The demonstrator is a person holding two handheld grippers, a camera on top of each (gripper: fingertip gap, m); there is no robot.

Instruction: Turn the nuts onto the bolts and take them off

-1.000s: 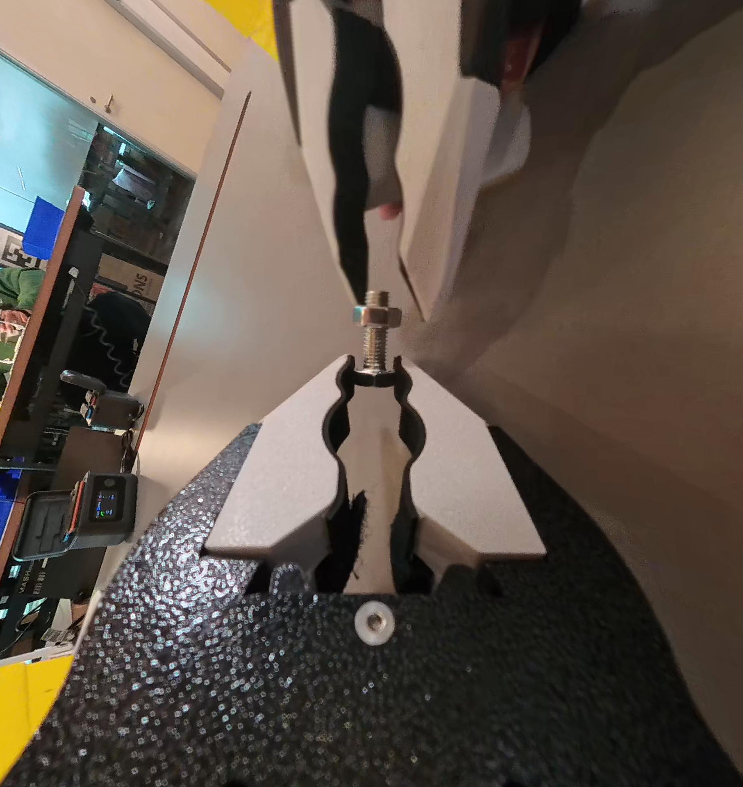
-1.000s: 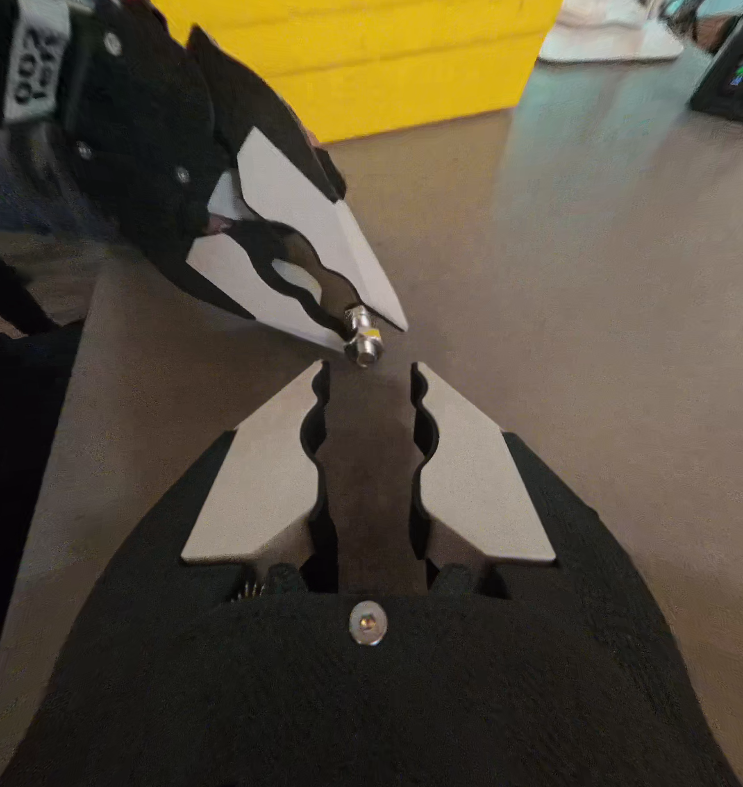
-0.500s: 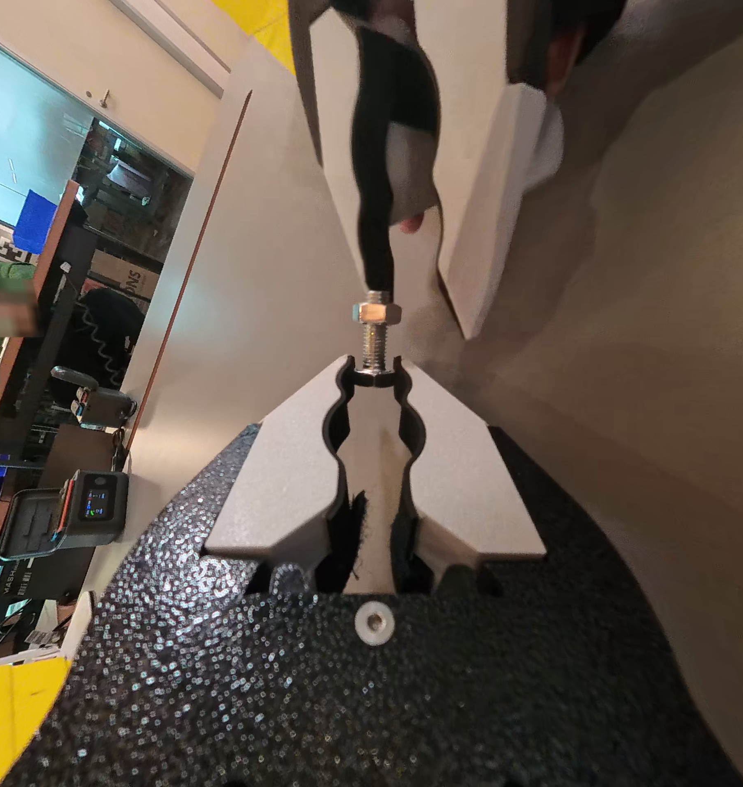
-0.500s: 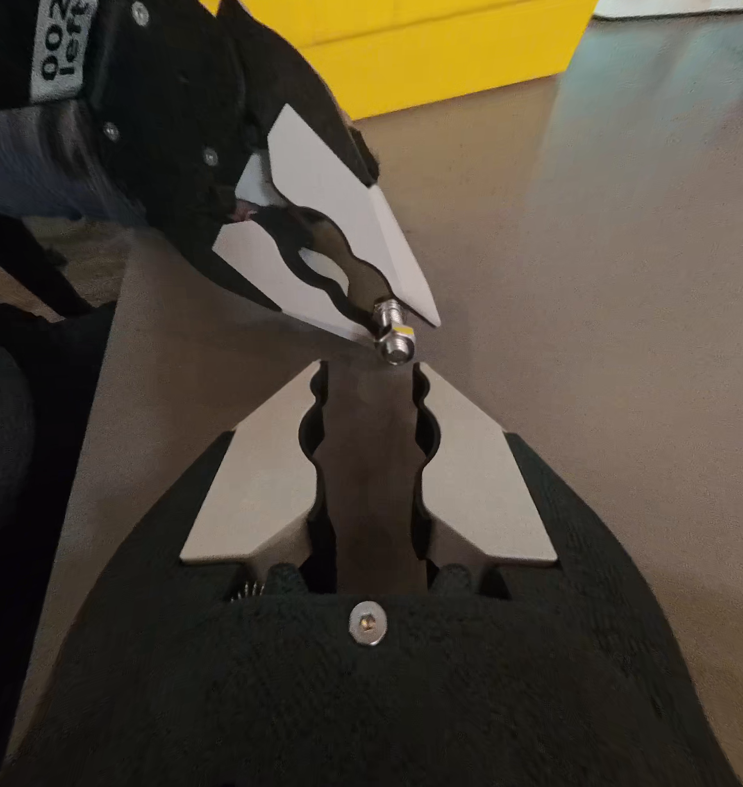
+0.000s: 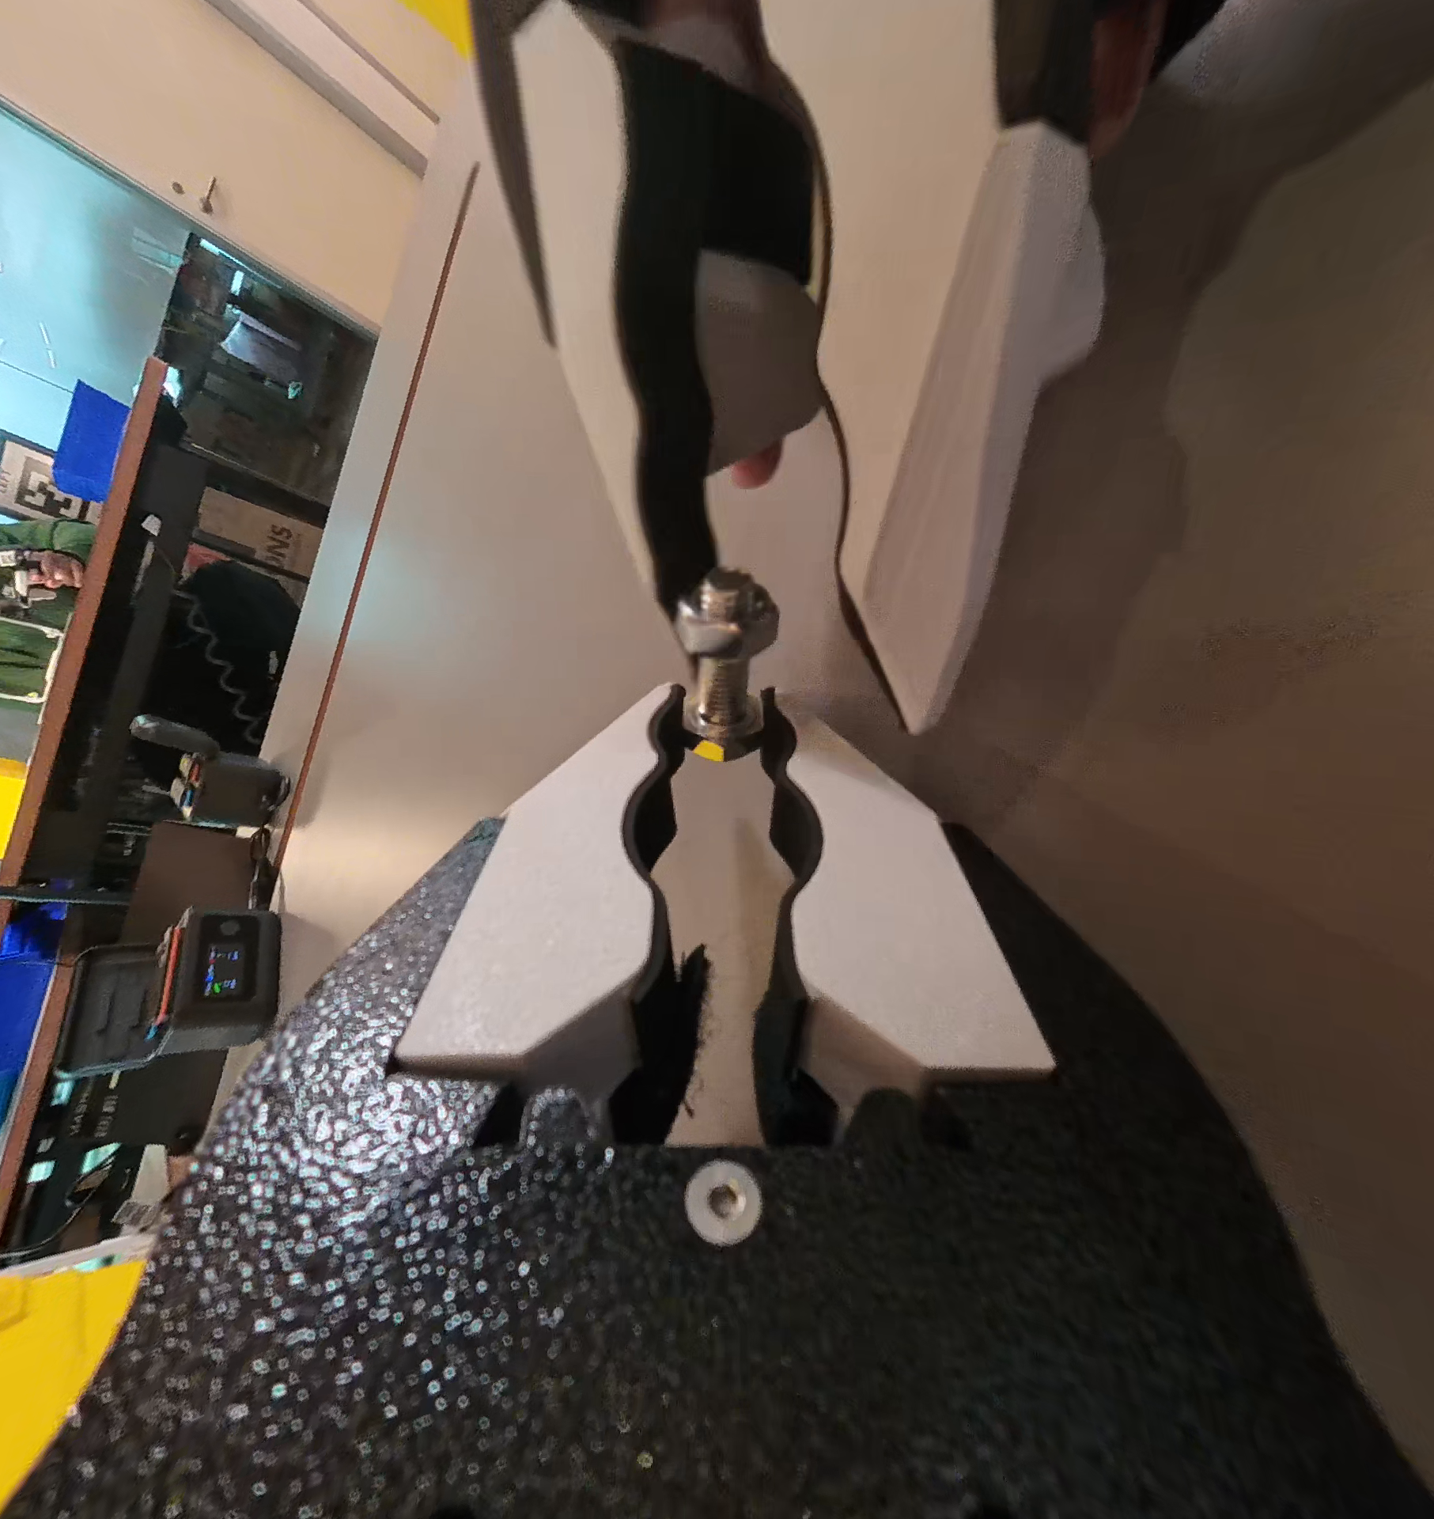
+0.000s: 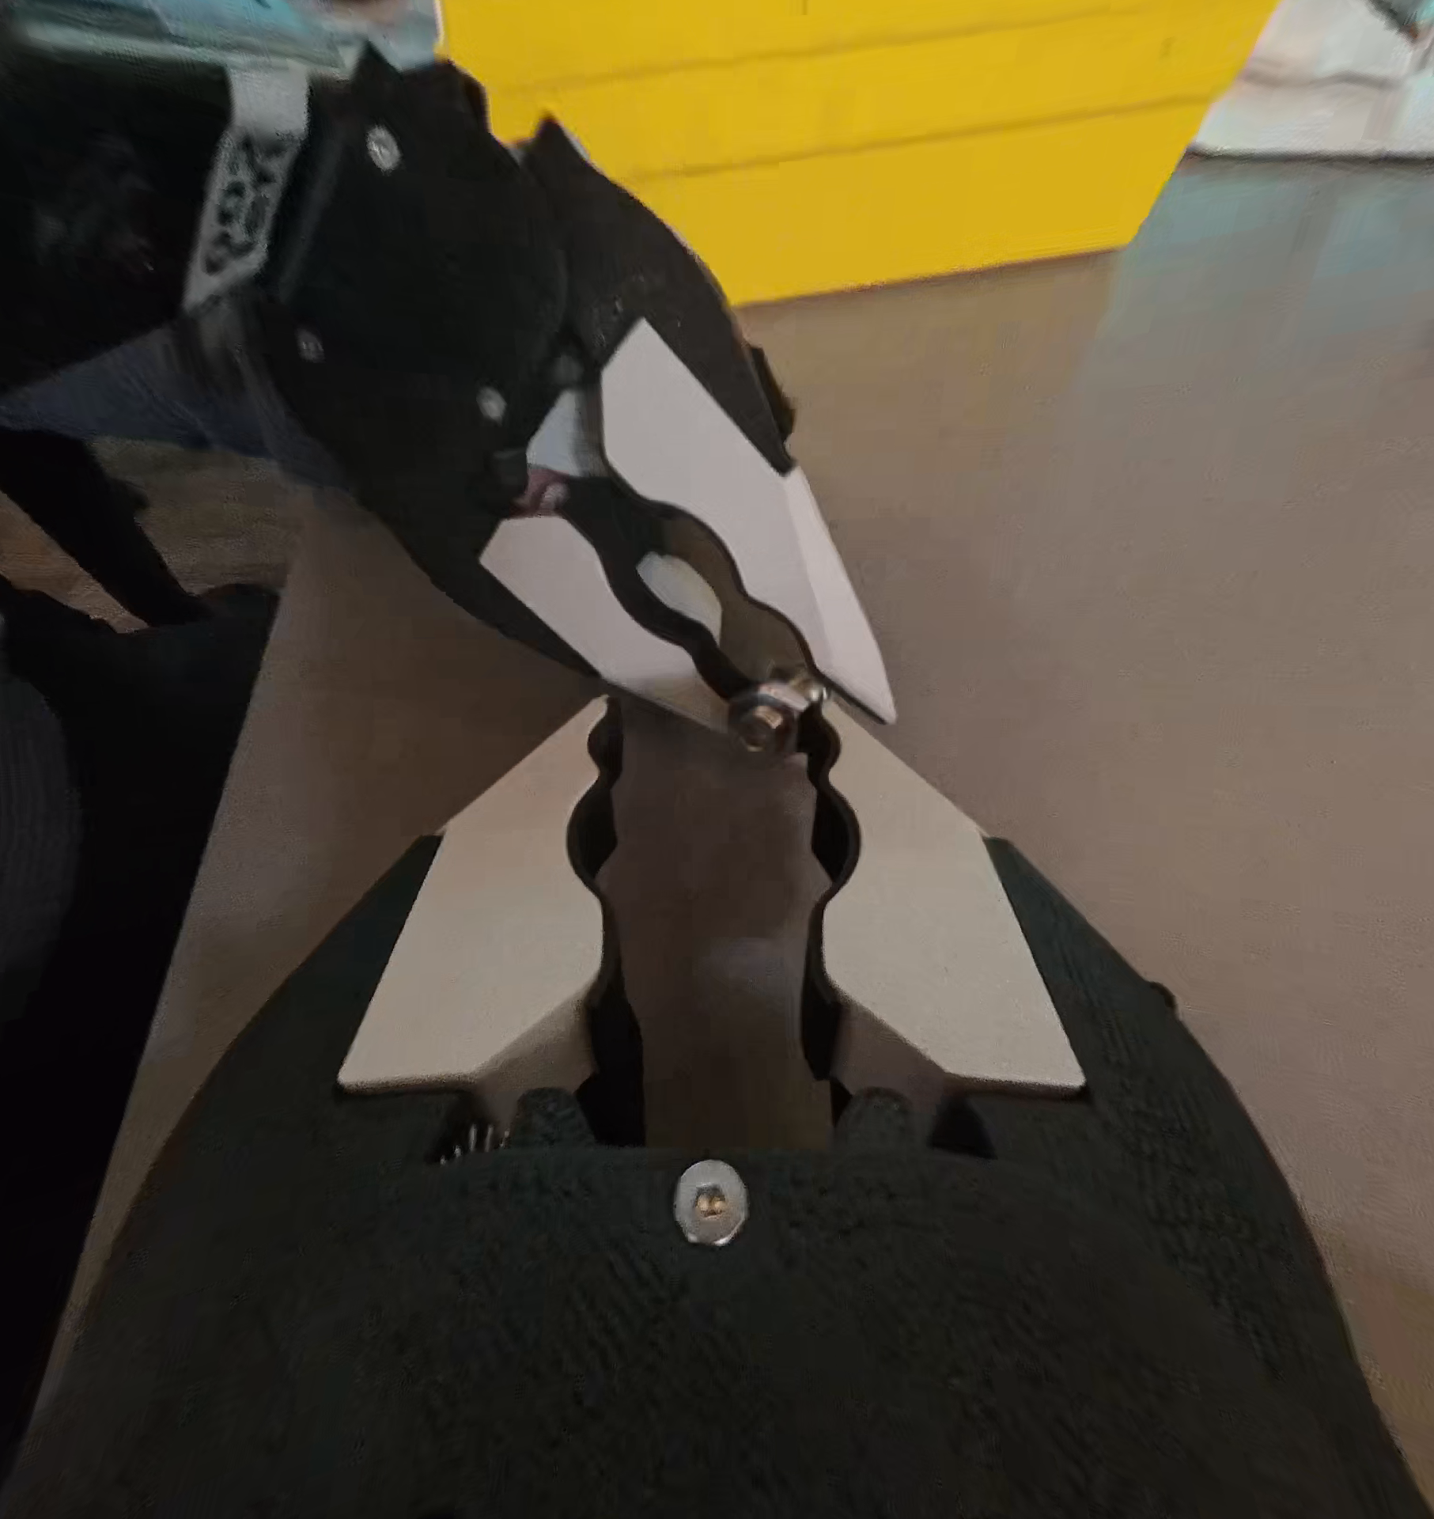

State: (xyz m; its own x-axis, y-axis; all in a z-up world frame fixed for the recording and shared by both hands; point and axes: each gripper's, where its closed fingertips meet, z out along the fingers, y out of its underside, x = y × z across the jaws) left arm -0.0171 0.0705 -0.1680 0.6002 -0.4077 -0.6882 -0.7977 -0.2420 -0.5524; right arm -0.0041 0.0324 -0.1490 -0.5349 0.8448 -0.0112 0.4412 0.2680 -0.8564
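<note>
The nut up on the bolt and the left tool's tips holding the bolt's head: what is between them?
Only bare bolt thread. In the left wrist view the nut sits near the bolt's far end, above the left tool, with nothing else between.

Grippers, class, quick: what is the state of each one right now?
Left gripper: shut on the head of the silver threaded metal bolt, which carries a silver hexagonal nut.
Right gripper: open, fingertips either side of the nut, not yet clamped.

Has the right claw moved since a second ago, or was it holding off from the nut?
Yes. The right claw has closed in on the nut, whose bolt the left claw holds.
</note>
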